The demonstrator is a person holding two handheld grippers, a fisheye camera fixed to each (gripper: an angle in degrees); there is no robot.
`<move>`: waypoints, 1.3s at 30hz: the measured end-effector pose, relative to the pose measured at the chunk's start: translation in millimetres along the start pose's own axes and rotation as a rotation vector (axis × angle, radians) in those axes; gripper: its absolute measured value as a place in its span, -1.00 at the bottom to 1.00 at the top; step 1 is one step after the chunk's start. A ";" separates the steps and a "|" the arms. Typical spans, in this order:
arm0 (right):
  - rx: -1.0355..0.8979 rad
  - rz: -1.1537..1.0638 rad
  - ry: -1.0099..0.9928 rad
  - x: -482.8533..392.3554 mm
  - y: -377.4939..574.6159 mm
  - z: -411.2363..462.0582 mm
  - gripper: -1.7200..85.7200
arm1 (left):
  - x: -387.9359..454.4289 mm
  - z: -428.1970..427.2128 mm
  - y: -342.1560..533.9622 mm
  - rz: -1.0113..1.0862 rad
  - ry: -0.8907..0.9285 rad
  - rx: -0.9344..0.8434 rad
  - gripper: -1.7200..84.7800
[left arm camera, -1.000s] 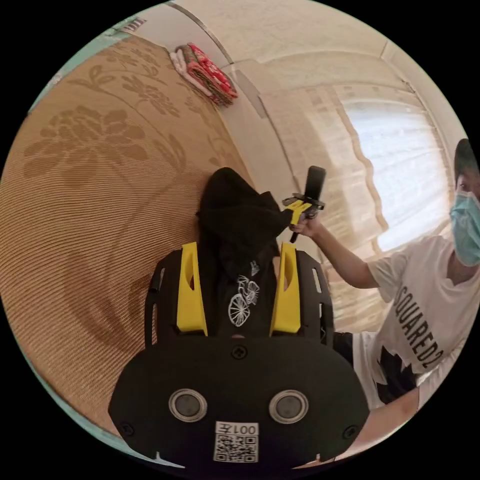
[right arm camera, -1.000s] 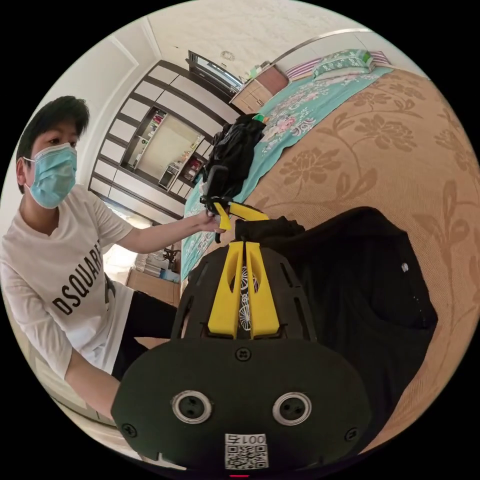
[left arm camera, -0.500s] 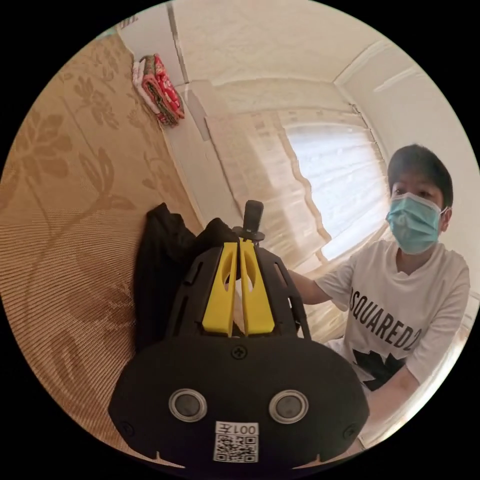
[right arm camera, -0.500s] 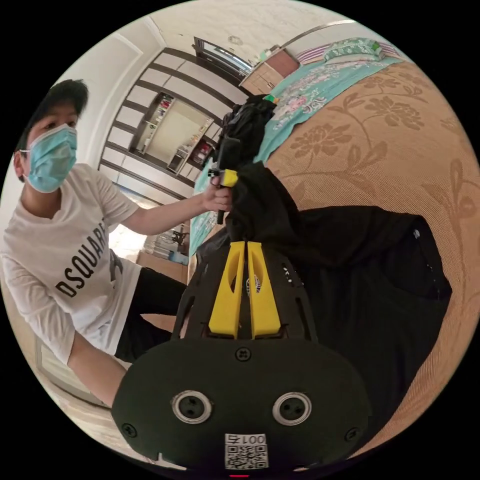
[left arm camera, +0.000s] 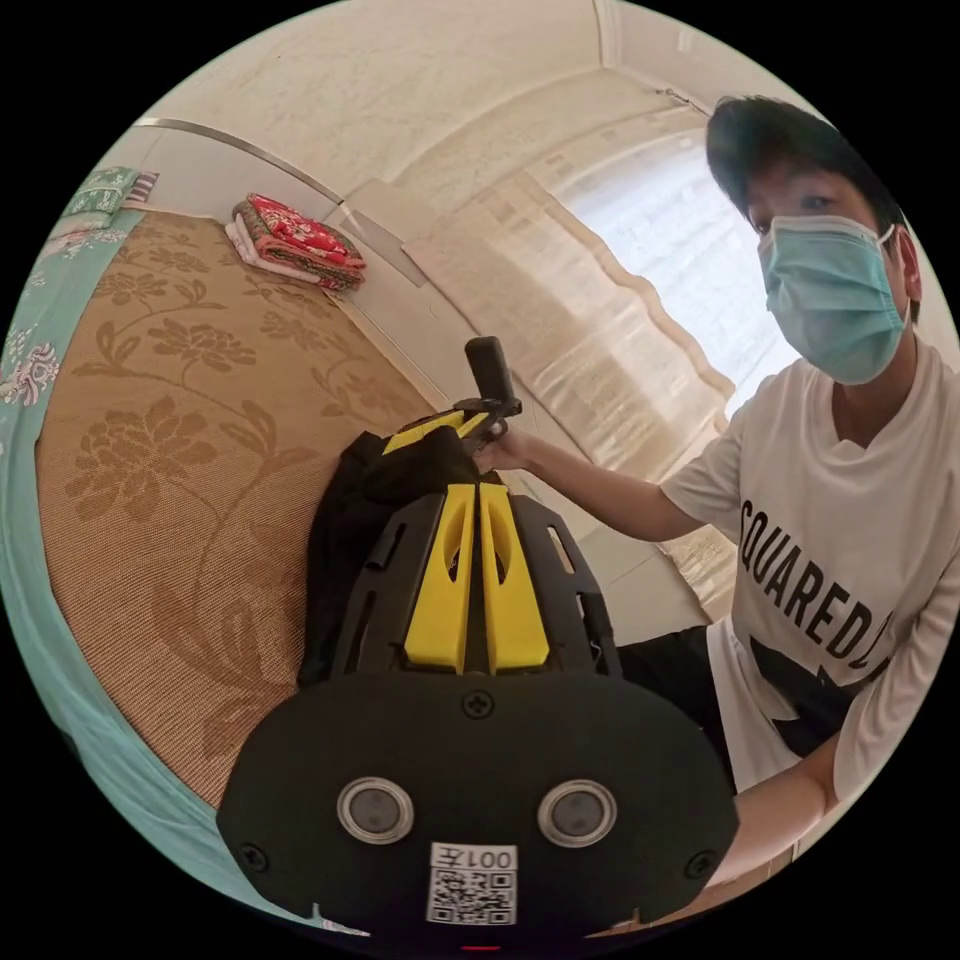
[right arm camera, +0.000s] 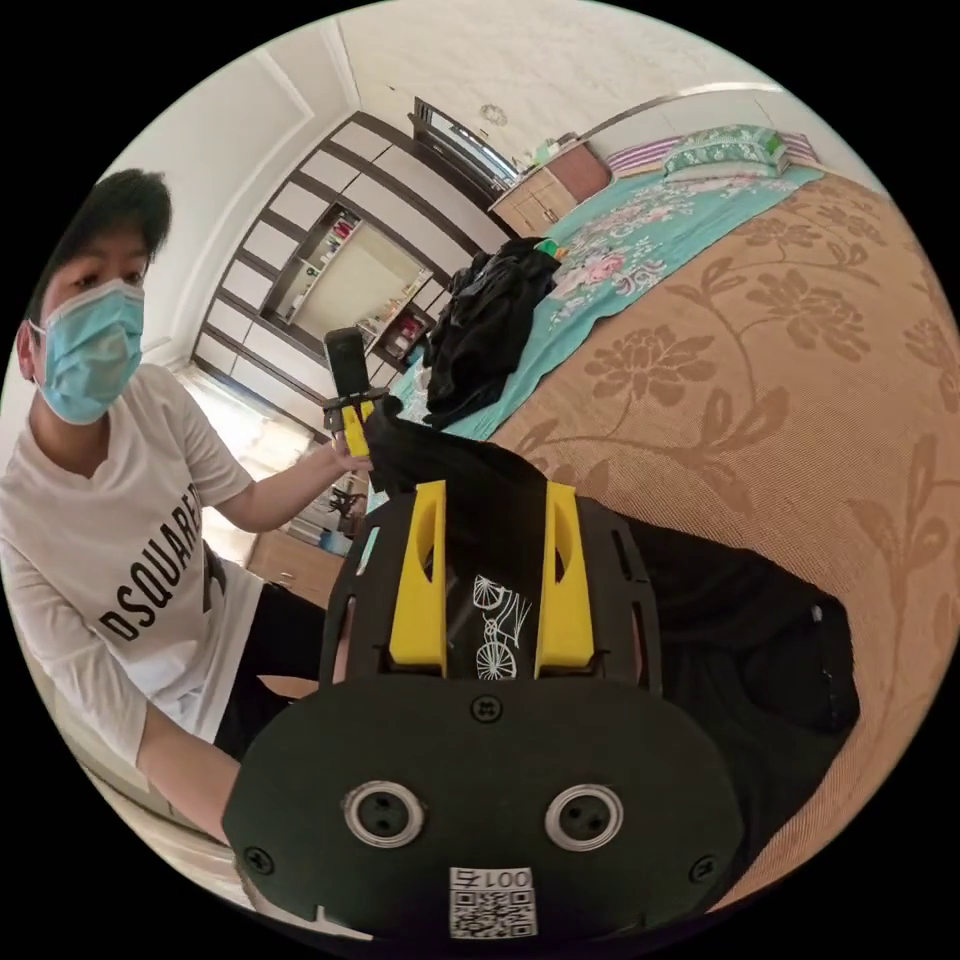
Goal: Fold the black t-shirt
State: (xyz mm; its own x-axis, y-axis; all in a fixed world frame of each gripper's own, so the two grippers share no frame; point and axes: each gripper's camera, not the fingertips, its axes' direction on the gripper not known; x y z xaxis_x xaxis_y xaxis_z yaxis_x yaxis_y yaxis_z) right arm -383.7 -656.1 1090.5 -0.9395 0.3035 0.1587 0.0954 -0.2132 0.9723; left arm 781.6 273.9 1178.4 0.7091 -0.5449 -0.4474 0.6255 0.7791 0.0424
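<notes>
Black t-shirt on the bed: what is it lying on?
The black t-shirt lies on a tan mat with a flower pattern, which covers the teal bedsheet. What is directly beneath the shirt is hidden by the cloth.

Tan mat (left arm camera: 180, 420) with darker flower pattern covers the bed, left half of left gripper view; teal floral sheet (right arm camera: 640, 250) shows beyond it, upper centre of right gripper view. Folded red quilts (left arm camera: 295, 240) sit at the mat's far edge, upper left. Pale curtain (left arm camera: 620, 330) at upper right, window bright behind. Dark clothes pile (right arm camera: 485, 325) lies on the sheet, centre. Pillow (right arm camera: 720, 155) top right. Dark-framed shelving (right arm camera: 330, 270) upper left.
</notes>
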 end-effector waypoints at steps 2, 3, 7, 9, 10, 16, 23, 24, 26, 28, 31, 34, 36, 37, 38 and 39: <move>-0.057 0.035 -0.047 16.8 2.7 16.7 -0.65 | 12.2 -1.7 8.9 0.002 0.006 0.023 -0.98; -0.048 0.043 -0.104 24.1 5.2 26.0 -0.65 | 14.8 -2.0 10.9 0.002 0.014 0.026 -0.98; 0.058 -0.026 -0.378 23.4 4.5 40.5 -0.73 | 29.1 -5.7 23.5 -0.027 0.020 0.061 -0.98; 0.119 -0.089 -0.414 9.0 0.1 40.8 -0.85 | 32.9 -10.4 28.2 -0.049 0.004 0.089 -0.98; 0.144 -0.098 -0.423 5.7 -1.5 39.6 -0.88 | 34.7 -14.5 30.6 -0.068 -0.020 0.106 -0.98; 0.122 -0.176 -0.227 -37.7 -60.8 27.5 -0.93 | 40.2 -38.1 28.4 -0.139 -0.214 0.187 -0.98; 0.021 -0.257 0.311 -97.3 -175.7 66.7 -0.94 | 26.3 -49.3 6.4 -0.267 -0.492 0.169 -0.98; -0.018 -0.266 0.403 -101.6 -199.5 85.3 -0.94 | 23.4 -49.0 3.8 -0.272 -0.531 0.159 -0.98; -0.079 -0.280 0.540 -105.2 -233.5 121.1 -0.94 | 3.9 -44.5 -5.9 -0.310 -0.677 0.119 -0.98; -0.158 -0.280 0.680 -102.7 -263.1 165.4 -0.93 | -18.7 -38.7 -9.9 -0.371 -0.768 0.089 -0.98; -0.323 -0.310 0.914 -90.9 -294.2 243.8 -0.91 | -60.5 -26.2 -6.9 -0.489 -0.905 0.032 -0.98; -0.340 -0.303 1.117 -87.0 -310.0 280.8 -0.84 | -92.9 -20.8 3.1 -0.622 -0.933 0.016 -0.98; -0.288 -0.262 1.093 -91.4 -309.2 274.2 -0.79 | -100.0 -20.6 8.5 -0.655 -0.911 0.030 -0.97; -0.282 -0.251 1.077 -91.4 -306.3 270.7 -0.79 | -101.0 -19.5 10.4 -0.653 -0.890 0.033 -0.97; -0.279 -0.222 1.039 -89.6 -298.0 263.2 -0.78 | -100.6 -17.5 10.9 -0.641 -0.868 0.032 -0.95; -0.281 -0.175 0.976 -85.5 -288.3 256.0 -0.78 | -100.2 -16.2 10.9 -0.634 -0.859 0.033 -0.94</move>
State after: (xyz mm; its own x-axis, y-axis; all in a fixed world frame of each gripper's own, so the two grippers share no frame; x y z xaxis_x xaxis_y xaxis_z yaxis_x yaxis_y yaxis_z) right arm -246.7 -382.8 840.5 -0.8025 -0.5090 -0.3111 -0.0305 -0.4858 0.8735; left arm 712.1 342.0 1209.2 0.2353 -0.8936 0.3823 0.9599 0.2753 0.0528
